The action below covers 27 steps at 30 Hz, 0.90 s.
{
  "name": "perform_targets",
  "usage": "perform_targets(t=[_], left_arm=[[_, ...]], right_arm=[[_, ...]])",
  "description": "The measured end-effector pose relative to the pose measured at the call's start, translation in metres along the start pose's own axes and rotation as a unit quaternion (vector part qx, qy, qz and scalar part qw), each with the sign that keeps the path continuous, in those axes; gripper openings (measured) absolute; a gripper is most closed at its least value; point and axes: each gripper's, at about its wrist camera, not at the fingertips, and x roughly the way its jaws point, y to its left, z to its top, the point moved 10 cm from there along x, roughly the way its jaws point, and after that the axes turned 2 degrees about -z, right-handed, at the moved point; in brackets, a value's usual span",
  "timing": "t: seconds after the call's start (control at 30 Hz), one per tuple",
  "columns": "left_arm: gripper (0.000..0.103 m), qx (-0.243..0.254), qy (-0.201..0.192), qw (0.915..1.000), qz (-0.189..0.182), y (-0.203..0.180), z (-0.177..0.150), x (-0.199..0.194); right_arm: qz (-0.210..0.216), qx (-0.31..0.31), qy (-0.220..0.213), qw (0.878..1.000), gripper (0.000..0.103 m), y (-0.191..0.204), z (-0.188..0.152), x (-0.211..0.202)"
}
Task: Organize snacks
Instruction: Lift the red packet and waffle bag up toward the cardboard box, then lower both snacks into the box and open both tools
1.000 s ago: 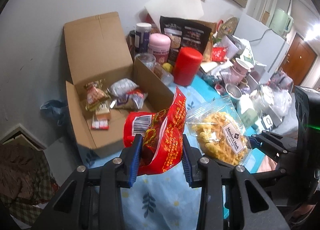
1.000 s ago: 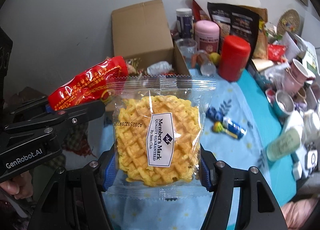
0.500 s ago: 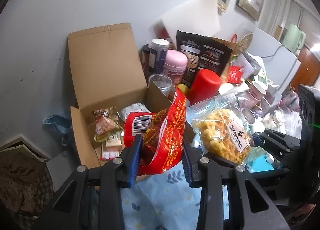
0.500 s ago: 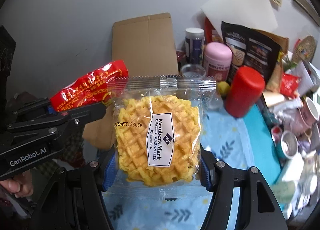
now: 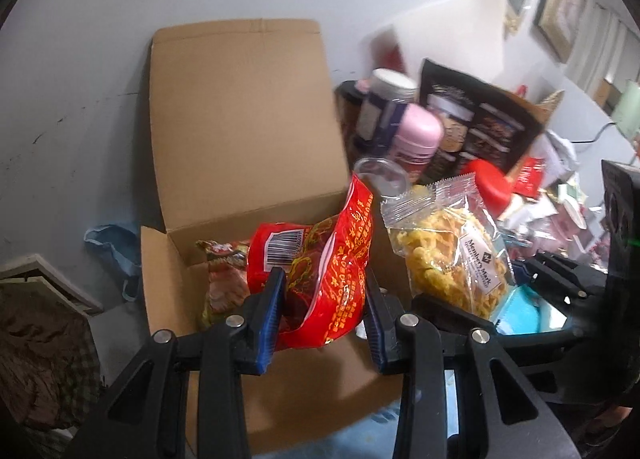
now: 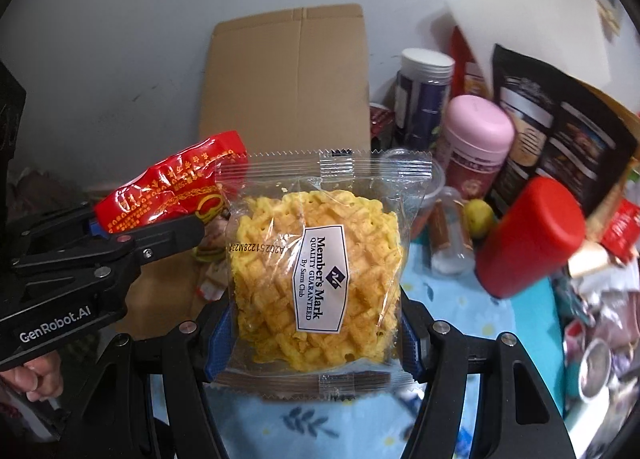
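Grey wall (image 5: 80, 79) and a crowded table with a blue leaf-print cloth (image 6: 452, 323) frame a snack-sorting job caught mid-delivery. An open cardboard box (image 5: 240, 107) stands against the wall, its lid flap upright, with a wrapped snack (image 5: 218, 279) already lying inside. Beside it crowd a black stand-up pouch (image 6: 560, 139), a red canister (image 6: 532, 235), a pink-lidded jar (image 6: 478, 135) and a dark jar with a white lid (image 6: 424, 95).

Both tools arrive loaded. The left gripper (image 5: 324, 313) is clenched on a red snack bag (image 5: 320, 255), held at the box's front edge and partly over the opening; the bag's long axis runs upward and away from the jaws, its crimped top seal pointing up and to the right, barcode facing the lens. The right gripper (image 6: 314, 335) grasps a clear Member's Mark waffle-crisp packet (image 6: 316, 271) by its two side edges, label toward the camera, long axis upright, serrated top seal highest, hanging over the cloth just right of the box.

The carrying stage looks nearly done; the next move likely calls for lowering the red bag past the rim before the jaws part, then bringing the waffle packet leftward over the opening.
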Motion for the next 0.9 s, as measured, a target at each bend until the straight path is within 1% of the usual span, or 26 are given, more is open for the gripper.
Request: perform_targets(t=[0.2, 0.3, 0.47, 0.53, 0.57, 0.7, 0.87, 0.9], left_arm=[[0.036, -0.007, 0.021, 0.9995, 0.025, 0.027, 0.003, 0.042], [0.036, -0.006, 0.038, 0.9984, 0.041, 0.039, -0.001, 0.062], [0.037, 0.019, 0.050, 0.9956, 0.076, 0.051, -0.004, 0.085], [0.037, 0.022, 0.056, 0.9954, 0.074, 0.051, -0.006, 0.091], [0.037, 0.025, 0.058, 0.9952, 0.074, 0.051, -0.006, 0.093], [0.039, 0.051, 0.064, 0.9915, 0.101, 0.052, -0.012, 0.098], [0.039, 0.055, 0.072, 0.9890, 0.117, 0.053, -0.012, 0.099], [0.039, 0.051, 0.074, 0.9889, 0.119, 0.054, -0.011, 0.098]], right_arm=[[0.004, -0.025, 0.010, 1.000, 0.066, 0.003, 0.012, 0.052], [0.003, -0.027, 0.018, 0.999, 0.066, 0.002, 0.013, 0.073], [0.008, -0.022, 0.037, 0.999, 0.066, 0.004, 0.008, 0.104], [0.002, -0.027, 0.040, 0.999, 0.067, 0.005, 0.007, 0.111], [-0.010, -0.036, 0.035, 0.999, 0.067, 0.005, 0.007, 0.113], [-0.038, -0.058, 0.033, 0.997, 0.068, 0.008, 0.006, 0.118], [-0.049, -0.068, 0.038, 0.996, 0.070, 0.011, 0.003, 0.118], [-0.049, -0.070, 0.040, 0.996, 0.073, 0.014, 0.002, 0.117]])
